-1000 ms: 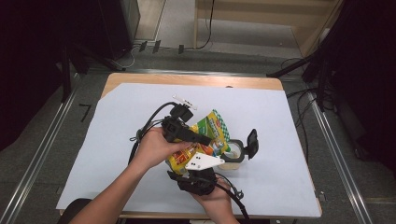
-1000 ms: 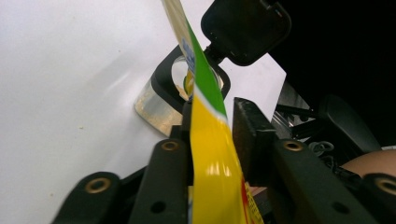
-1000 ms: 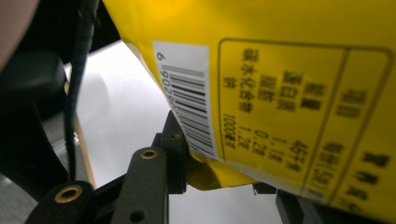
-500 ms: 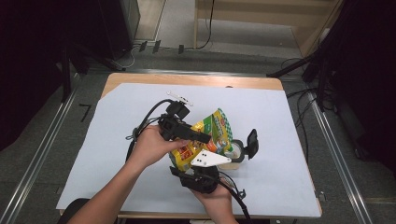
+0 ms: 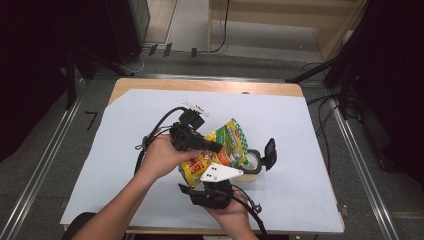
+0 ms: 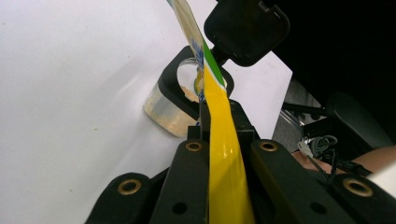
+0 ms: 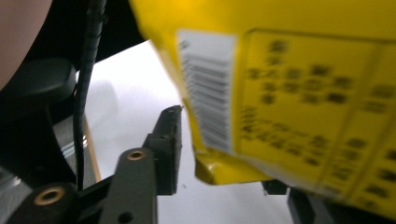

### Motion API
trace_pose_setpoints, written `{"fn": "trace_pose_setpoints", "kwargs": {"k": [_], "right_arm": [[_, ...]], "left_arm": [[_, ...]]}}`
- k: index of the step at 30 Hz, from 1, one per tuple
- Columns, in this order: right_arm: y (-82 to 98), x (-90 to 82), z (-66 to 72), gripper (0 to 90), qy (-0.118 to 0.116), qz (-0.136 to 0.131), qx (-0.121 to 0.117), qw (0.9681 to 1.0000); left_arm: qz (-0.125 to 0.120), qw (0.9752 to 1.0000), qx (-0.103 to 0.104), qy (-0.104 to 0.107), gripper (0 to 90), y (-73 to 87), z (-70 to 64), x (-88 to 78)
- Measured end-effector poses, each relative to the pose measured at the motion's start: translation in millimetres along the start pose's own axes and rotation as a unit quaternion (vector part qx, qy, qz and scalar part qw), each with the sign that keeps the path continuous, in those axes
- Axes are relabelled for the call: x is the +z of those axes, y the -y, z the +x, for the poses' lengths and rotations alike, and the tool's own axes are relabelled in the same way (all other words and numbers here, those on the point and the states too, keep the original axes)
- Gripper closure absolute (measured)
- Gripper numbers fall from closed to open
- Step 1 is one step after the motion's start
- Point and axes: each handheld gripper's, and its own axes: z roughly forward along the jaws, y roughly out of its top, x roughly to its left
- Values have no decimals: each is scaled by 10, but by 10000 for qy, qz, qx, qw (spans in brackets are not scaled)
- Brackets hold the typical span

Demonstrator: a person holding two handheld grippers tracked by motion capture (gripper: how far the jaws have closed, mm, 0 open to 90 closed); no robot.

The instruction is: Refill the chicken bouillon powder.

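Here the left gripper (image 6: 212, 140) pinches the yellow snack bag (image 5: 220, 150) tight, above a clear container (image 6: 170, 109) (black lid (image 6: 245, 30) flipped up). The right gripper (image 7: 224, 154) stands spread, the bag's corner between its jaws untouched.

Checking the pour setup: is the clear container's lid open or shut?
Open: the container stands with its black lid flipped up behind the rim.
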Motion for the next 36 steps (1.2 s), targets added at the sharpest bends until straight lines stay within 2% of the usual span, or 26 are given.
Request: {"fn": "trace_pose_setpoints", "kwargs": {"k": [2, 5, 8, 12, 15, 19, 24, 28, 30, 34, 36], "right_arm": [[-4, 11, 10, 565, -53, 51, -130, 9999], [-11, 18, 29, 649, 82, 190, -369, 9991], [-12, 18, 29, 671, 176, 239, -423, 9987], [-14, 15, 30, 676, 192, 187, -321, 9991], [-30, 3, 29, 675, 79, 27, -145, 9999], [-36, -8, 16, 672, 101, -64, -34, 9999], [-59, -11, -4, 669, 123, -100, 39, 9999], [-89, -9, -36, 666, 136, -101, 44, 9998], [-107, -12, -53, 664, 160, -87, 56, 9998], [-99, -10, -59, 664, 185, -55, 60, 9998], [-87, -8, -44, 663, 188, -28, 24, 9998]], "left_arm": [[10, 10000, -7, 5, 898, 0, -3, -5], [37, 10000, 5, 13, 899, -2, -11, 0], [19, 10000, 8, 49, 900, -6, -16, 14], [-40, 10000, -3, 51, 881, -15, -21, 24], [-134, 9999, 38, 84, 774, -30, -37, 39], [-167, 9998, 13, 118, 719, -64, -42, 44], [-67, 9997, -130, 191, 729, -127, 22, 66], [29, 9987, -384, 321, 728, -189, 115, 81], [-23, 9983, -496, 290, 720, -206, 138, 90], [115, 9982, -477, 331, 738, -195, 150, 103], [98, 9978, -476, 446, 737, -172, 167, 99]]}}
